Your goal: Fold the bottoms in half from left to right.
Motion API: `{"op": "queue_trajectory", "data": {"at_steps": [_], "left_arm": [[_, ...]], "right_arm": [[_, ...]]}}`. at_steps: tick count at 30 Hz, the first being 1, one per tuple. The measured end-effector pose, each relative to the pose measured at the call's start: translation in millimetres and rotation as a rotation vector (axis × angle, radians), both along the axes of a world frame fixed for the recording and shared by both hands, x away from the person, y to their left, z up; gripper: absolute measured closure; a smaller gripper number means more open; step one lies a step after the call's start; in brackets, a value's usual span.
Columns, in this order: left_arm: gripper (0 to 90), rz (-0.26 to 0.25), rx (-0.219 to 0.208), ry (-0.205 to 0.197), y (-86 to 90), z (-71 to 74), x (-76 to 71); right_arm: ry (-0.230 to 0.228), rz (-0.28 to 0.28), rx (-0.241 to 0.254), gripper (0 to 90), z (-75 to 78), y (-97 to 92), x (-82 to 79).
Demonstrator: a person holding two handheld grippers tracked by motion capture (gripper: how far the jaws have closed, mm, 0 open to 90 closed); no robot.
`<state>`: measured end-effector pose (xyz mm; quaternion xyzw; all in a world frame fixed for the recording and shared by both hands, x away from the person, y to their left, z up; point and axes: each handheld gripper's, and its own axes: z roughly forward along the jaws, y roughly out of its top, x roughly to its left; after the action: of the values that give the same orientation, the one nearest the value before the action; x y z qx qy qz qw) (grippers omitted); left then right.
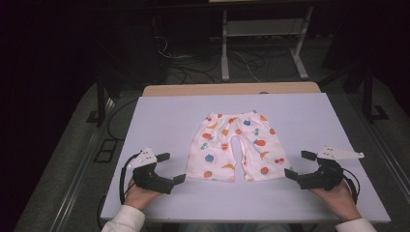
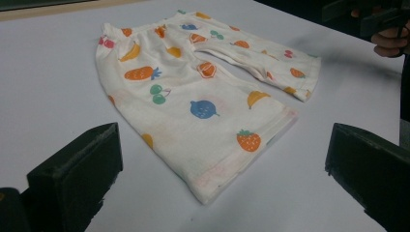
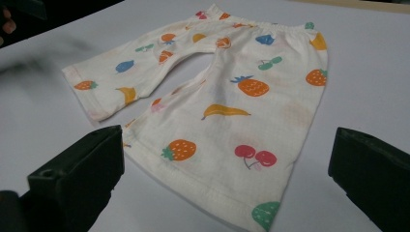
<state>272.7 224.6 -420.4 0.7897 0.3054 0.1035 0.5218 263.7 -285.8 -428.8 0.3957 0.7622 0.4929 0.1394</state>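
A small pair of white trousers (image 1: 235, 145) printed with coloured fruit lies flat in the middle of the white table top (image 1: 164, 116), waistband at the far side, both leg hems toward me. My left gripper (image 1: 171, 167) rests on the table just left of the left leg hem, open, nothing between its jaws. My right gripper (image 1: 299, 164) sits just right of the right leg hem, open and empty as well. In the left gripper view the trousers (image 2: 203, 92) spread ahead of the wide jaws. In the right gripper view the trousers (image 3: 227, 106) lie between and beyond the jaws.
The table's wooden far edge (image 1: 232, 89) shows behind the white top. Beyond it stand a metal frame (image 1: 263, 43) and loose cables (image 1: 193, 67) on a dark floor. In the left gripper view the other hand (image 2: 391, 41) shows at the top right.
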Motion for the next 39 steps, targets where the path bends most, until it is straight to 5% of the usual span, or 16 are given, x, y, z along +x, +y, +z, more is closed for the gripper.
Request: {"op": "queue_trajectory", "data": {"at_steps": [23,39], "left_arm": [[0.0,0.013,0.016,-0.002,-2.2,-2.2,-0.8],[0.0,0.03,0.026,0.0,-1.9,-3.3,-0.7]], "right_arm": [[-0.005,-0.007,0.015,0.0,2.3,-0.3,-1.9],[-0.008,0.058,-0.024,0.0,13.3,21.0,1.9]]}}
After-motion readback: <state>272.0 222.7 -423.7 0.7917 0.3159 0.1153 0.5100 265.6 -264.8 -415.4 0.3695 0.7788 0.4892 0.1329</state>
